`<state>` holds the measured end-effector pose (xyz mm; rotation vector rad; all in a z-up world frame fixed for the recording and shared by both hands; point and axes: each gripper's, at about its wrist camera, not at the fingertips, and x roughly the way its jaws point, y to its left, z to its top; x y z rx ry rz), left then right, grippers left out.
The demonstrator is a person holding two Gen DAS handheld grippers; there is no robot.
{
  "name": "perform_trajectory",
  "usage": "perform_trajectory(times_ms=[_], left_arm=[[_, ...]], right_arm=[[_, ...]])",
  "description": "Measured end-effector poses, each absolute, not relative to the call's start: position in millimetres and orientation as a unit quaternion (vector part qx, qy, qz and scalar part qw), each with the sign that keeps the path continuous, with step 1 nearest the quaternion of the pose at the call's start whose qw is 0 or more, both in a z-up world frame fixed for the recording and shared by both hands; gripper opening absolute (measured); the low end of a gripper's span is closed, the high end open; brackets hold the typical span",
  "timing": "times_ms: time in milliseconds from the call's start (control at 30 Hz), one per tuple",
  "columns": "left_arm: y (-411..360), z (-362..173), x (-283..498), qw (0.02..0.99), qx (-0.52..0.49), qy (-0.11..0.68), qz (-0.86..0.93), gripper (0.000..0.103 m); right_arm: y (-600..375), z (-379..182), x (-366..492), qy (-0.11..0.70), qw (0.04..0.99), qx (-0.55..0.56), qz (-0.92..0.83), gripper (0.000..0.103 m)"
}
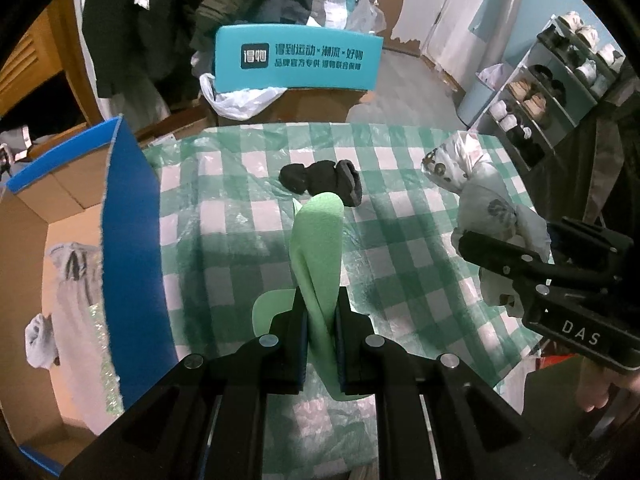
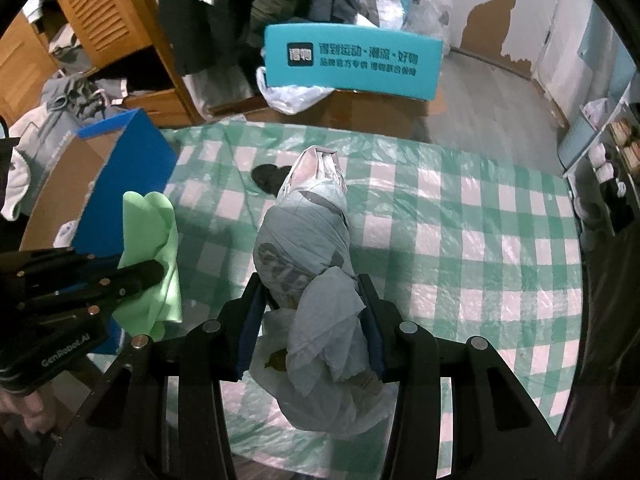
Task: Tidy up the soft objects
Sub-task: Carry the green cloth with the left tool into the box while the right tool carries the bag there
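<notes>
The green-and-white checked plastic-covered table carries the work, and hard against its left edge stands the blue-walled open cardboard box, with pale grey clothing already lying in it, which I judge to be the drop spot. The left gripper, the nearer one to that box, is clamped narrow on a light green soft cloth whose long axis runs forward along its fingers above the table, so its move is probably leftward. The right gripper, farther right, pinches a pale grey-white printed fabric bundle stretching forward, while small black rolled socks lie untouched at mid-table
</notes>
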<state>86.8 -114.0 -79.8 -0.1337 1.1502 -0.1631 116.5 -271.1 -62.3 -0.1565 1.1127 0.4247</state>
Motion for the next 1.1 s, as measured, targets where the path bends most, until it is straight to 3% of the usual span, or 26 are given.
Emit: perform_trajectory(times_ms=[1100], left_arm=[[-35.3, -32.8, 37.9, 0.865, -0.093, 0.492, -0.036, 0.011]], right_arm=[[-176.5, -17.2, 89.0, 0.485, 0.823, -0.104, 0.277, 0.044]])
